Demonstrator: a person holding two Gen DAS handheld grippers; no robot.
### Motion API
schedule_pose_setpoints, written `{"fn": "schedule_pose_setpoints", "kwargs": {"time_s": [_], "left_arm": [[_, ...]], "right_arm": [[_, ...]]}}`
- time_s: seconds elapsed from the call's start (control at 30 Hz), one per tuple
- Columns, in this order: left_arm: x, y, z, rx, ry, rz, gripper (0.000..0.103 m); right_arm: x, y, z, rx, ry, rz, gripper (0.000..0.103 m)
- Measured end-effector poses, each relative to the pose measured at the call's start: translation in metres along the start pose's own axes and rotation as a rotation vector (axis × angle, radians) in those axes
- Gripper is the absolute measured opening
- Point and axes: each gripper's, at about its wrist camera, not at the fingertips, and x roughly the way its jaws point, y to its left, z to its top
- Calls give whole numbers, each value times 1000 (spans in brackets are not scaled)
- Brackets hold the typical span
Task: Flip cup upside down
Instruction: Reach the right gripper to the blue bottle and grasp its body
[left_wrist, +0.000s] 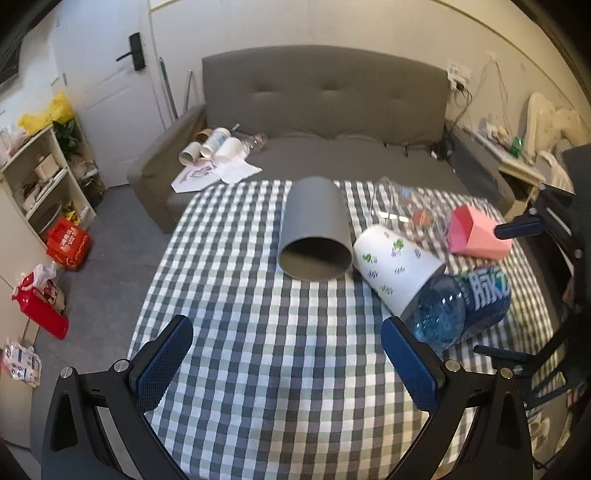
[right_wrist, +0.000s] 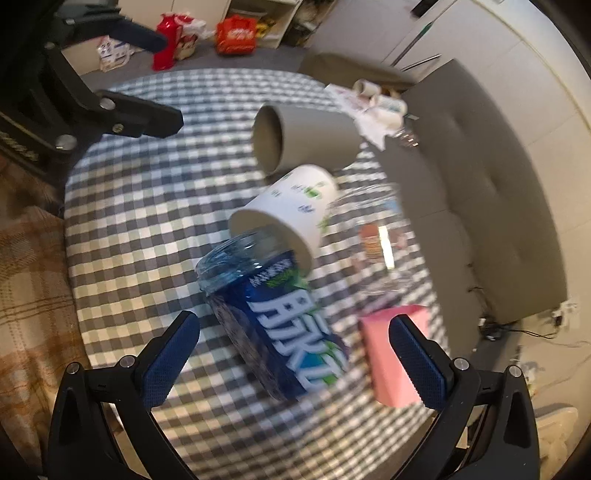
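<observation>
Lying on its side at the middle of the checkered worktop, the grey cup touches a white paper cup on its right; near that lies a blue bottle. The left gripper and right gripper hover with jaws spread, holding nothing.

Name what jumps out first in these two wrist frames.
The grey cup lying on its side mid-table, mouth toward the left gripper, whose blue fingers stand wide open and empty. Right beside it, a white printed cup also lies tipped, its mouth against a blue bottle lying across the checked tablecloth. A pink box sits by the open right gripper.
</observation>
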Motion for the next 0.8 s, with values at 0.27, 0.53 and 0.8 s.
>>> {"fn": "schedule_pose_setpoints", "kwargs": {"time_s": [0.27, 0.53, 0.8], "left_arm": [[10, 2, 0, 11, 30, -16, 103], [8, 4, 3, 7, 23, -21, 103], [-6, 7, 3, -14, -10, -41, 103]], "right_arm": [[29, 2, 5, -8, 50, 17, 103], [40, -2, 4, 14, 90, -13, 80], [0, -7, -11, 284, 98, 16, 72]]}}
